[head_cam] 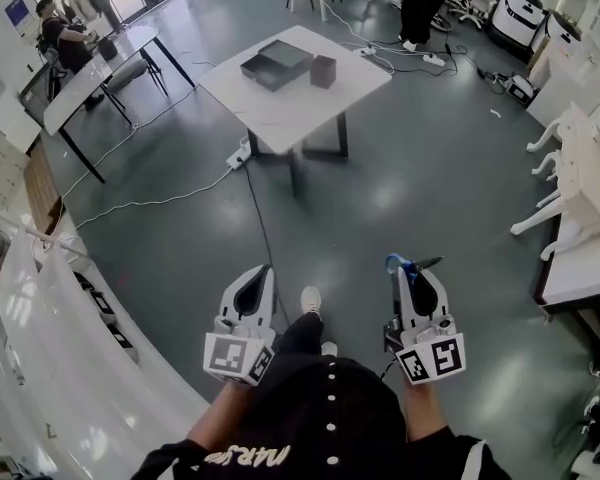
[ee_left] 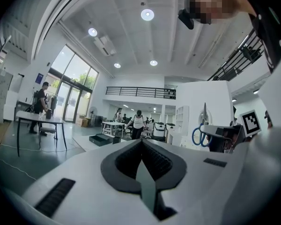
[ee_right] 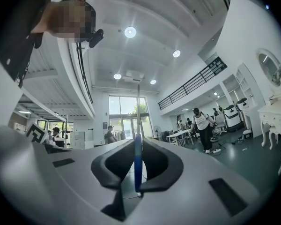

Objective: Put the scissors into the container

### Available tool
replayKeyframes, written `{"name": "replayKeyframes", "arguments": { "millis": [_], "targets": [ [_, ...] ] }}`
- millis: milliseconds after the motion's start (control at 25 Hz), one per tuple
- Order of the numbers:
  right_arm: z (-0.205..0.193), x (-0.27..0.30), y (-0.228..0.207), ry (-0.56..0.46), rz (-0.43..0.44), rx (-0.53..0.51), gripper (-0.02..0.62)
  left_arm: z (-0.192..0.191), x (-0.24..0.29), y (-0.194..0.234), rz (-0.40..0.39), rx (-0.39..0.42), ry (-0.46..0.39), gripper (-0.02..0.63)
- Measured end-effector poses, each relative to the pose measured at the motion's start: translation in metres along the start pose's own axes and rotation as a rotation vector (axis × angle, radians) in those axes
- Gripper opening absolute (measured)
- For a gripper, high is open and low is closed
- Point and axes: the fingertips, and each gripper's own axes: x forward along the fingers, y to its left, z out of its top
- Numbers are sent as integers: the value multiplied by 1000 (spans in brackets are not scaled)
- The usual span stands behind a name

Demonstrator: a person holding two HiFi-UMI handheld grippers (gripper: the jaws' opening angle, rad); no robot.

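Two grippers are held low in front of the person, and a broad stretch of bare grey floor [head_cam: 380, 188] lies open beyond both sets of fingers. Far ahead of the fingers stands a white desk [head_cam: 280, 113], one corner turned toward them. It carries a flat dark tray [head_cam: 277, 65] and, just beside it, a small dark container [head_cam: 323, 71]. A thin cable [head_cam: 261, 223] runs over the floor from the desk's foot toward the left gripper [head_cam: 263, 271]. Off to the right of the right gripper [head_cam: 417, 268], white furniture [head_cam: 580, 178] with curved legs hems in that side. To the left of the left fingers a pale sheet [head_cam: 70, 348] borders the floor.

The left fingers [ee_left: 126, 158] are pressed together with nothing between them. The right fingers [ee_right: 157, 161] are nearly together, pinching the scissors [ee_right: 138, 158] by the blue handle, and the thin blade rises straight past the fingertips. The scissors are well apart from the container, with the whole open floor between them.
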Motion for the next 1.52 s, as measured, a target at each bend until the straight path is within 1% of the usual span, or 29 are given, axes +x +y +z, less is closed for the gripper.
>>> {"name": "replayKeyframes", "arguments": {
  "millis": [440,640,1120,1520],
  "targets": [
    [-5,72,-55,10,-19,-22,58,6,92,43,8,-8,-14,26],
    [-9,109,-76,25,-25,-26,58,9,131,61,11,-20,-3,26],
    [-19,198,-111,29,-43,-34,58,18,213,111,1,-27,6,26],
    [-23,258,-148,26,-89,-45,58,24,282,147,-21,-38,-8,26]
  ]
}}
